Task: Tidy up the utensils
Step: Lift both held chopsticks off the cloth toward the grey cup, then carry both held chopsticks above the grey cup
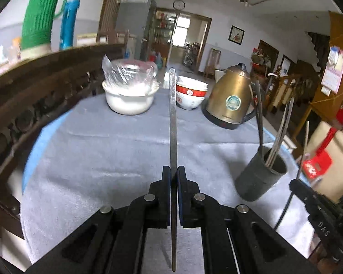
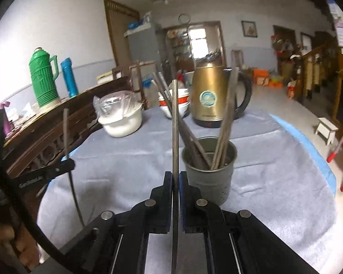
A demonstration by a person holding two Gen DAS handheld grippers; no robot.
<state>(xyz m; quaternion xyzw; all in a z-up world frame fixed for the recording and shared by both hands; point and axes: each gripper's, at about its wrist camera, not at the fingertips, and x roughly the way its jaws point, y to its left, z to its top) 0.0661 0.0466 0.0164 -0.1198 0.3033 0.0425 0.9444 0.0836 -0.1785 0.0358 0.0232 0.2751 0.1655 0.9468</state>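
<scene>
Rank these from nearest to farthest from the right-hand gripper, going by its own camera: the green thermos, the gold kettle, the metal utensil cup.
1. Metal utensil cup: just ahead of the right gripper, slightly to its right.
2. Gold kettle: behind the cup, at the table's far side.
3. Green thermos: far left, on the wooden sideboard beyond the table.

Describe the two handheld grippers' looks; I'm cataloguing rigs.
Both the left gripper and right gripper are matte black, with blue pads, silver round pivot pins and slotted linkage arms. White lettering marks their sides, and a black cable trails from each.
</scene>
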